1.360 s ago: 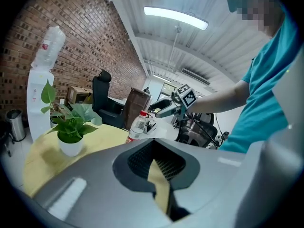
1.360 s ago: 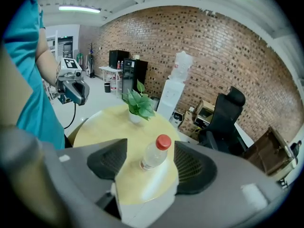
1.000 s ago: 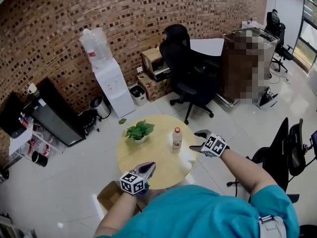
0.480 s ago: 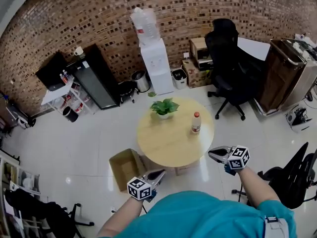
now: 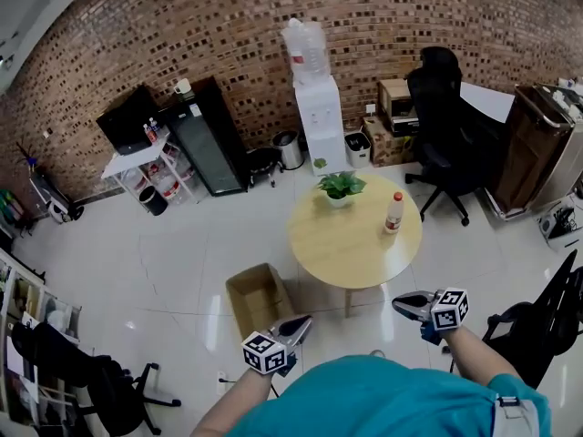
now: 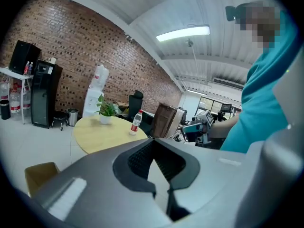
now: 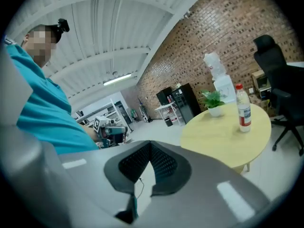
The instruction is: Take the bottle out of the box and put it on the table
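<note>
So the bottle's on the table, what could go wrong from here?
1. The bottle stands upright close to the round table's rim, on the side towards the black office chair. A bump to the table might tip it off.
2. The open cardboard box sits on the floor beside the table, just ahead of the left gripper. Stepping forward, the person could trip on it.

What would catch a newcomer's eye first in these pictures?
In the head view, the round yellow table in the middle of the white floor stands out, with a red-capped bottle upright near its right edge and a potted plant at its far side. An open cardboard box sits on the floor to its left, and a brick wall runs along the back.
</note>
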`<act>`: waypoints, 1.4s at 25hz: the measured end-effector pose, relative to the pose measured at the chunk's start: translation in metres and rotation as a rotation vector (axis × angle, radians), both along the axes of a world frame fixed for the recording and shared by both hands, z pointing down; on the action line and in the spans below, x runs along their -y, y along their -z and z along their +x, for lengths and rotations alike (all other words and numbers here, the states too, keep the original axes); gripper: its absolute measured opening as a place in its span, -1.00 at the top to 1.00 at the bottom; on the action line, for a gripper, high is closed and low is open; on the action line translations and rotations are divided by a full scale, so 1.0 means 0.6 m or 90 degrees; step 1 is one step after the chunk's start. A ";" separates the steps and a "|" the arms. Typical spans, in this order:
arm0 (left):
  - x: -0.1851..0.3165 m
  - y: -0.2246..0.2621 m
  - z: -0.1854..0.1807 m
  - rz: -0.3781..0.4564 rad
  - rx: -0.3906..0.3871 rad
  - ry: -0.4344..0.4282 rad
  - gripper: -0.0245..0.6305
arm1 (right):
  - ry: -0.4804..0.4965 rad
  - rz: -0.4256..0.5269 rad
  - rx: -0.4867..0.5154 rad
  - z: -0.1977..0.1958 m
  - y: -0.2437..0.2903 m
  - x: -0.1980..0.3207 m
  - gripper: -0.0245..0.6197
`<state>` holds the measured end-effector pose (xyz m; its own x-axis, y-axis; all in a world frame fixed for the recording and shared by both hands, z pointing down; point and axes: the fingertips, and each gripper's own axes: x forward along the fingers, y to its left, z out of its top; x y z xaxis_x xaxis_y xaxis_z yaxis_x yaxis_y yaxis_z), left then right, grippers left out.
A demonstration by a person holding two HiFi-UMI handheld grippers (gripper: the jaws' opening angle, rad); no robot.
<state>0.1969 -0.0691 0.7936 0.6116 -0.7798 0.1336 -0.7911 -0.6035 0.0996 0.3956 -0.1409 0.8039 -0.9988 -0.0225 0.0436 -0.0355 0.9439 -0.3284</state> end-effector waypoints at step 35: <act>-0.428 -0.065 0.356 0.035 -0.056 -0.017 0.93 | -0.041 0.076 0.138 0.328 -0.022 -0.454 0.92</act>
